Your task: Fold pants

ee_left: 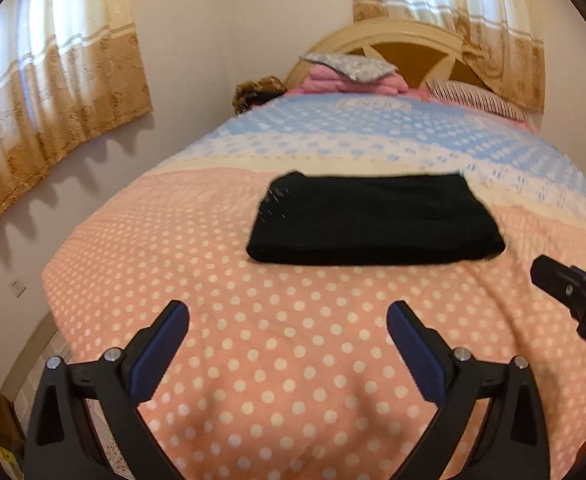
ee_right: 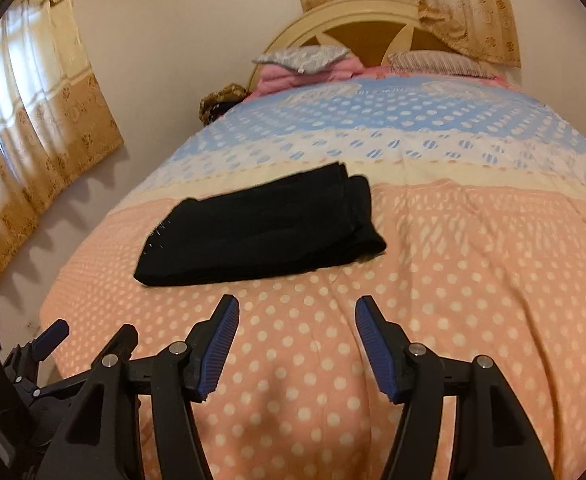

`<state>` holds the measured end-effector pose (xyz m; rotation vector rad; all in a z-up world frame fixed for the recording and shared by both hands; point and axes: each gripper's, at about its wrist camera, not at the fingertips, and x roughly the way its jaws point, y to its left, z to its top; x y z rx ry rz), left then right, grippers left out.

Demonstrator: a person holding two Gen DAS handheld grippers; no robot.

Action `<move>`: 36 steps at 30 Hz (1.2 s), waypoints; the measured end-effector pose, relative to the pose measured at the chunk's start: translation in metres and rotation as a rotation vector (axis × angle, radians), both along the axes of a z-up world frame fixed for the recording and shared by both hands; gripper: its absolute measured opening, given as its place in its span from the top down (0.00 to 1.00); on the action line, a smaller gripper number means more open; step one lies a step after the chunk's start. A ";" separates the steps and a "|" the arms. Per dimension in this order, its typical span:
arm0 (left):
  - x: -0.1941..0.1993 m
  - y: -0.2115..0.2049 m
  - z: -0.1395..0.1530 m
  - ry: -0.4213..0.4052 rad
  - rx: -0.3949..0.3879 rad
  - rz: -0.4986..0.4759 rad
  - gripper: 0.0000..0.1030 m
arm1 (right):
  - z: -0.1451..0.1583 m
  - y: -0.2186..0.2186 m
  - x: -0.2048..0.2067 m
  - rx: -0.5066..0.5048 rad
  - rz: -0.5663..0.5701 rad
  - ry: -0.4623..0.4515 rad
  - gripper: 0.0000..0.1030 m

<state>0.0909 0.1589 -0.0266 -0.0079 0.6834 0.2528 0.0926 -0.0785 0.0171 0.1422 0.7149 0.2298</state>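
The black pants [ee_left: 373, 220] lie folded into a compact rectangle on the bed's pink polka-dot blanket [ee_left: 285, 344]. They also show in the right wrist view [ee_right: 261, 232], left of centre. My left gripper [ee_left: 287, 316] is open and empty, held back from the pants above the near blanket. My right gripper [ee_right: 297, 310] is open and empty, also short of the pants. The right gripper's tip shows at the right edge of the left wrist view [ee_left: 565, 288]. The left gripper shows at the lower left of the right wrist view [ee_right: 89, 344].
The blanket turns white and blue [ee_right: 373, 120] toward the headboard [ee_left: 397, 36]. Pink bedding [ee_left: 345, 82] and pillows [ee_right: 433, 62] lie at the head. Curtains [ee_left: 53, 80] hang on the left wall. The bed's left edge drops to the floor [ee_left: 41, 344].
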 end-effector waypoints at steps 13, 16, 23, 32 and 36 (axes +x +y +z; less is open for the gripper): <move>-0.039 0.002 0.029 -0.150 -0.031 0.013 0.00 | 0.051 0.003 -0.062 0.053 -0.031 -0.202 0.28; -0.042 -0.001 0.032 -0.176 0.002 0.023 0.00 | 0.051 0.004 -0.067 0.047 -0.029 -0.213 0.28; -0.045 -0.011 0.037 -0.191 0.025 0.014 0.00 | 0.056 -0.003 -0.074 0.055 -0.050 -0.249 0.27; -0.042 -0.020 0.035 -0.164 0.023 0.004 0.00 | 0.054 -0.008 -0.073 0.064 -0.061 -0.246 0.27; -0.042 -0.023 0.033 -0.154 0.025 -0.001 0.00 | 0.054 -0.009 -0.073 0.065 -0.060 -0.247 0.27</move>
